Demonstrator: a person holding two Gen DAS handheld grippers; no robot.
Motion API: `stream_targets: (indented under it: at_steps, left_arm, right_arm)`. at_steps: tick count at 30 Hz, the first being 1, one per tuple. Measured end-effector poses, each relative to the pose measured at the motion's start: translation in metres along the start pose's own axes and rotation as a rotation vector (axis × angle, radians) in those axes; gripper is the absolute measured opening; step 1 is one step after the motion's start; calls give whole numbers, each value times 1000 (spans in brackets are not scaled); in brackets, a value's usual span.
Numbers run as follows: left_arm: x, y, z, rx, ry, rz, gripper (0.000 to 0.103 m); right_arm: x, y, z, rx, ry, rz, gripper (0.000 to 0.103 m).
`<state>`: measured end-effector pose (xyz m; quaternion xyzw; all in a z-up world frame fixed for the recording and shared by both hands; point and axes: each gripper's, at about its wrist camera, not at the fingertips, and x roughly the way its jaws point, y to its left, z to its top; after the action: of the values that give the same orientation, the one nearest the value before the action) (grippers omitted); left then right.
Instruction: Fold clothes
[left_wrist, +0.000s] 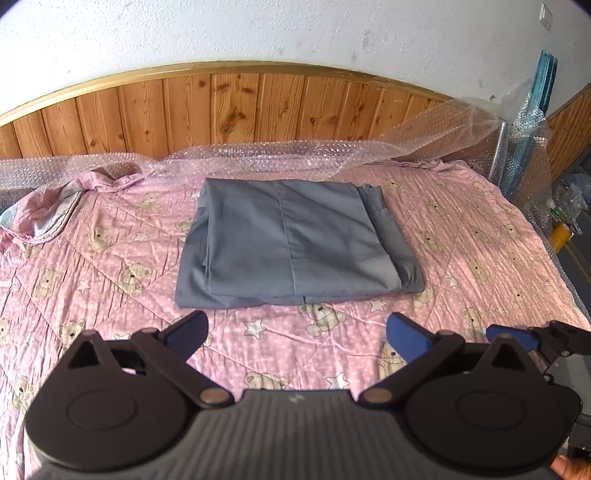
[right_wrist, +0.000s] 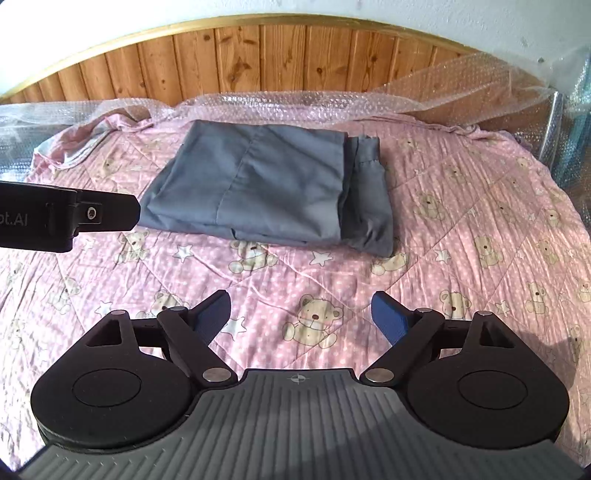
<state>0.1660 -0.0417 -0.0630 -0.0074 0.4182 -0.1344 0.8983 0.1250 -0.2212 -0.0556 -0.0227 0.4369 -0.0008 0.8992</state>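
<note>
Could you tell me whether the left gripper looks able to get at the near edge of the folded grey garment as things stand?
Probably yes: the left gripper is open and empty, with only bare pink quilt before the folded grey garment.

A pink quilt (left_wrist: 110, 258) printed with teddy bears and white stars is spread across the bed, its far left corner (left_wrist: 48, 206) turned back so that a pale lining is shown. A sheet of bubble wrap (left_wrist: 280, 153) is laid along the far edge of the quilt and is carried up to the right. Behind it, a knotty pine headboard (left_wrist: 240, 107) with a gilt top rail is set against a rough white wall (left_wrist: 295, 29). At the right edge, a teal item wrapped in plastic (left_wrist: 532, 122) is stood upright, and small clutter (left_wrist: 569, 206) is seen below it, too blurred to be identified.
</note>
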Motion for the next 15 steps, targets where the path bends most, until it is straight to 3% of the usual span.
stream_targets:
  at_steps: [8,15]
  left_arm:
    - [-22,3,-10,4,-39,31,103]
    - [-29,10,-19,-75,-41,-9,103]
  right_arm:
    - [-14,6,-1,-7,-8,-23,86]
    - [-18,7,-2,-3,-8,-34,86]
